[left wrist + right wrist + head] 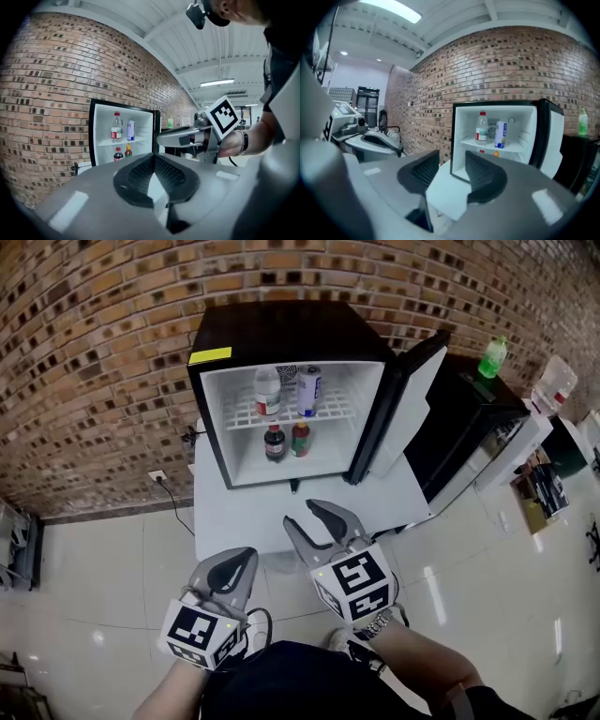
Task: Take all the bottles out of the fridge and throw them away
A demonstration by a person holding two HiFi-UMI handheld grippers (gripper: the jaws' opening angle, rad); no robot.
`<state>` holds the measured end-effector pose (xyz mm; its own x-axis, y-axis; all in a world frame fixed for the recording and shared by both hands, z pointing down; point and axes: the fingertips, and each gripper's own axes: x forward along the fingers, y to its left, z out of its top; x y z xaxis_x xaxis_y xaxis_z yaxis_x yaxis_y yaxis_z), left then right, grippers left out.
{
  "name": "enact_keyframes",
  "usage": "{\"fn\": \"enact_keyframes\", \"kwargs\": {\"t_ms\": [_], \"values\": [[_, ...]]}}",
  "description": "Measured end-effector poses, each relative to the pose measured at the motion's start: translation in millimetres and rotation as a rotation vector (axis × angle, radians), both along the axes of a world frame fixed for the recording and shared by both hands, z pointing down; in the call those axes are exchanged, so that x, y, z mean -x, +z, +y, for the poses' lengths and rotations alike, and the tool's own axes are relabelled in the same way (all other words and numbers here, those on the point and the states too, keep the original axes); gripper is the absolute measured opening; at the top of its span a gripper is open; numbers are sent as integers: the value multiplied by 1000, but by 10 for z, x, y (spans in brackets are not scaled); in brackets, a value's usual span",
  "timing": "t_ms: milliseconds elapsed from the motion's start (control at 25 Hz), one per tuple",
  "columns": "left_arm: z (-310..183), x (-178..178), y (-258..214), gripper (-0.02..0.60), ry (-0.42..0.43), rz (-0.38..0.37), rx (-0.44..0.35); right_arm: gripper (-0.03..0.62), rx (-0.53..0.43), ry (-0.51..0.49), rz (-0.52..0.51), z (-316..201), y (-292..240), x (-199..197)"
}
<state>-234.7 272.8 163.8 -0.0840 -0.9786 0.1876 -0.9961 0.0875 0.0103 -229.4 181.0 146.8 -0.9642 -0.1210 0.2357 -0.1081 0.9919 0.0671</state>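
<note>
Brick wall [94,352] backs a black fridge [291,334] on the white worktop [244,517], its door open to the right. The bottles [268,393] stand inside, far from both grippers. I'd send the right gripper [302,514], fingers released and empty, in level around one bottle's body. The left gripper [246,557] is clenched on nothing.

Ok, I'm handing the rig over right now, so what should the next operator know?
Left tool: shut, empty. Right tool: open, empty. Both hover short of the fridge.
Fridge door is open. Top shelf: clear bottle, blue-and-white container. Bottom: dark cola bottle, red-labelled bottle.
Done: door open, nothing removed.
Left: take out all four and throw them away.
</note>
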Motion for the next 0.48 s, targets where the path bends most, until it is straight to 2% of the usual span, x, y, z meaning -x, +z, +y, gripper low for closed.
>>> {"fn": "enact_keyframes", "kwargs": {"t_ms": [120, 200, 480], "values": [[106, 158, -52, 5, 41, -21, 2, 166, 6, 54, -21, 14, -57, 172], [153, 244, -81, 5, 67, -35, 5, 210, 12, 85, -26, -9, -81, 298], [60, 494, -103, 5, 96, -32, 12, 212, 8, 146, -9, -288, -92, 721]]}}
